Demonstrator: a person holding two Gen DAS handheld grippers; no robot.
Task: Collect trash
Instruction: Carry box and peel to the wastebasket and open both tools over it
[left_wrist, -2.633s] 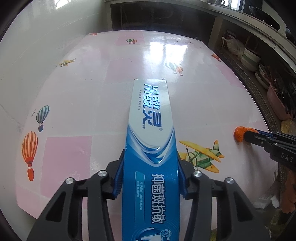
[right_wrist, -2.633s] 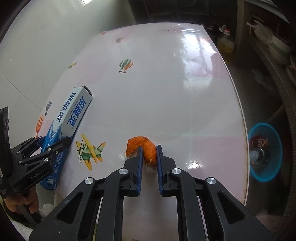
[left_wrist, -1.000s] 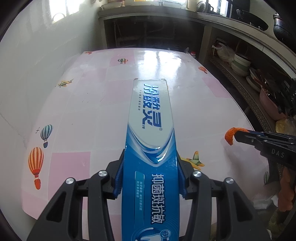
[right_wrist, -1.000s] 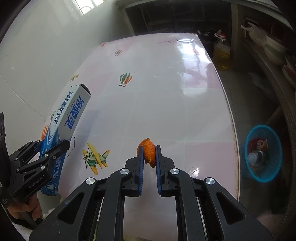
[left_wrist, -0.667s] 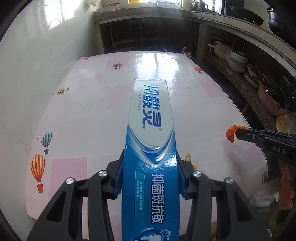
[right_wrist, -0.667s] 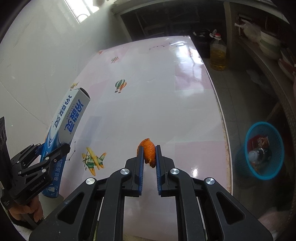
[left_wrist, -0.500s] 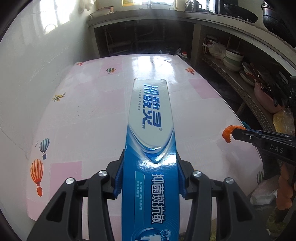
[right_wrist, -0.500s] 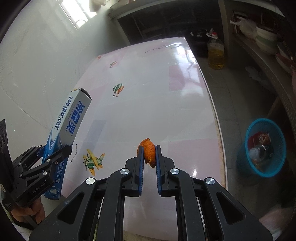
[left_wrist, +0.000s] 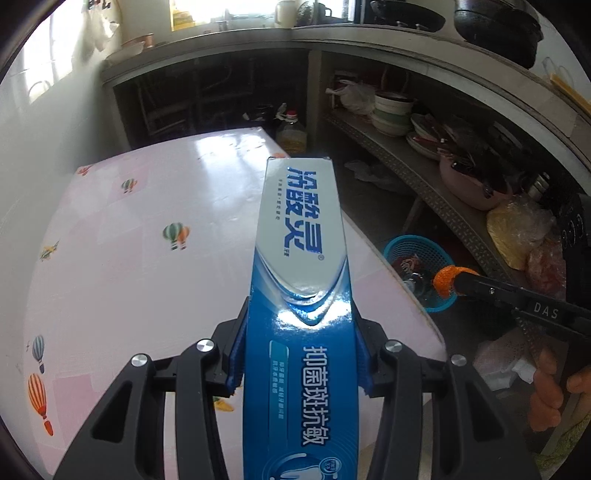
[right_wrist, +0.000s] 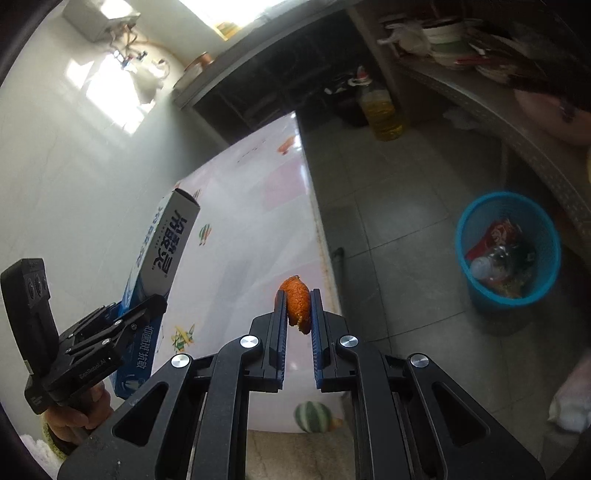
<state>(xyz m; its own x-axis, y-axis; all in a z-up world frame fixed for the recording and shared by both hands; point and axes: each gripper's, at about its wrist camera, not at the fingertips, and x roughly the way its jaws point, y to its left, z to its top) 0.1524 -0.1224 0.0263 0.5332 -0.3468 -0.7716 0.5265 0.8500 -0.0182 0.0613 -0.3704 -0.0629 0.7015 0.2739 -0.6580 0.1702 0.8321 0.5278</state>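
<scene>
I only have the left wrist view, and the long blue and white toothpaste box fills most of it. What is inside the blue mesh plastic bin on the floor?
Observer: The right wrist view looks into the blue mesh plastic bin: a clear plastic bottle and a red wrapper.
Reviewer: Is the orange peel properly gripped?
Observer: Yes, the piece of orange peel sits pinched between the right hand-held gripper pads.
Reviewer: Is it above the bin?
Observer: No, it hangs at the edge of the pink patterned table, bin off to the right.

one toothpaste box (left_wrist: 301, 258), one orange peel (right_wrist: 297, 301), one basket (right_wrist: 508, 251) (blue)
</scene>
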